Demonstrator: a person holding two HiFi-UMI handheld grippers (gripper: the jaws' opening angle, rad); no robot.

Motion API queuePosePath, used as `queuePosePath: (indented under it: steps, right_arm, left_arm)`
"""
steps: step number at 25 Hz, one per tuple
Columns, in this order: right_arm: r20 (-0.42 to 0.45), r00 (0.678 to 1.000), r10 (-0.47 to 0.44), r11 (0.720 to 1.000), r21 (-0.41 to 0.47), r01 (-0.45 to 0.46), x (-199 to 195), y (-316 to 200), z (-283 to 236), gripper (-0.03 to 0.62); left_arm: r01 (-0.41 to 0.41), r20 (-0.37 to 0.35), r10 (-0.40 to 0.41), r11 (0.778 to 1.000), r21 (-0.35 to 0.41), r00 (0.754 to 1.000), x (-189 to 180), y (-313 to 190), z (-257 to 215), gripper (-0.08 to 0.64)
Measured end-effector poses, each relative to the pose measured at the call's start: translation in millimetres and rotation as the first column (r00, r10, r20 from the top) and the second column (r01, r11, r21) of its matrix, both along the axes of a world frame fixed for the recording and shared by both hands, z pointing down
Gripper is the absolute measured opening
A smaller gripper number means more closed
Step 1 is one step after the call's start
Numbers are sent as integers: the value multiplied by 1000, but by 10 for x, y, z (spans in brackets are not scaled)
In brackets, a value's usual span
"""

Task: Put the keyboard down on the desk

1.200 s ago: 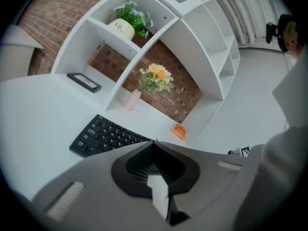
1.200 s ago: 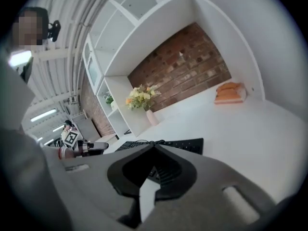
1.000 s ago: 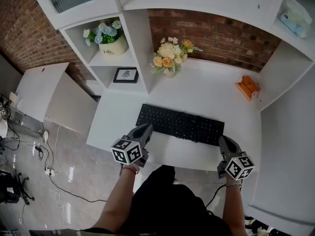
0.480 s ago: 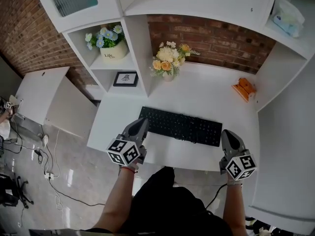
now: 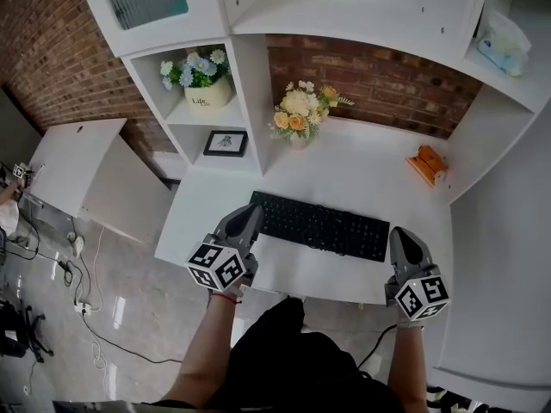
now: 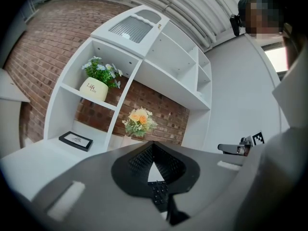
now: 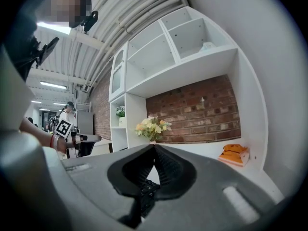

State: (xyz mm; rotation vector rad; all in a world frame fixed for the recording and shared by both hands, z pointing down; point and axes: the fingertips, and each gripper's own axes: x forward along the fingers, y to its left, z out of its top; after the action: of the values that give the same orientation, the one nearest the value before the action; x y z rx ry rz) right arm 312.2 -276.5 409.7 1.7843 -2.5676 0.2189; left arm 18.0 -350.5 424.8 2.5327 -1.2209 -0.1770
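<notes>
A black keyboard point(image 5: 318, 224) lies flat on the white desk point(image 5: 362, 170), near its front edge. My left gripper point(image 5: 250, 215) is at the keyboard's left end, shut, with nothing between its jaws. My right gripper point(image 5: 401, 233) is just off the keyboard's right end, also shut and empty. In the left gripper view the jaw tips point(image 6: 153, 146) meet, and a strip of keyboard point(image 6: 159, 194) shows below them. In the right gripper view the gripper point(image 7: 155, 148) is likewise closed above the keyboard point(image 7: 147, 191).
A vase of yellow flowers point(image 5: 299, 114) stands at the back of the desk, and an orange object point(image 5: 428, 163) at the back right. Shelves at left hold a potted plant point(image 5: 200, 80) and a picture frame point(image 5: 225, 143). A low white cabinet point(image 5: 77, 166) is left of the desk.
The head view has shifted slightly. Both grippers have eased a little outward from the keyboard's ends. The keyboard has stayed flat on the desk.
</notes>
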Motion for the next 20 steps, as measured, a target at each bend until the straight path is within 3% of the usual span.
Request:
queuePosePath:
  steps: [20]
  right_arm:
    - [-16, 999, 41, 998, 48, -41, -135, 317, -171, -3]
  left_arm:
    - [47, -45, -46, 998, 43, 998, -296, 341, -159, -3]
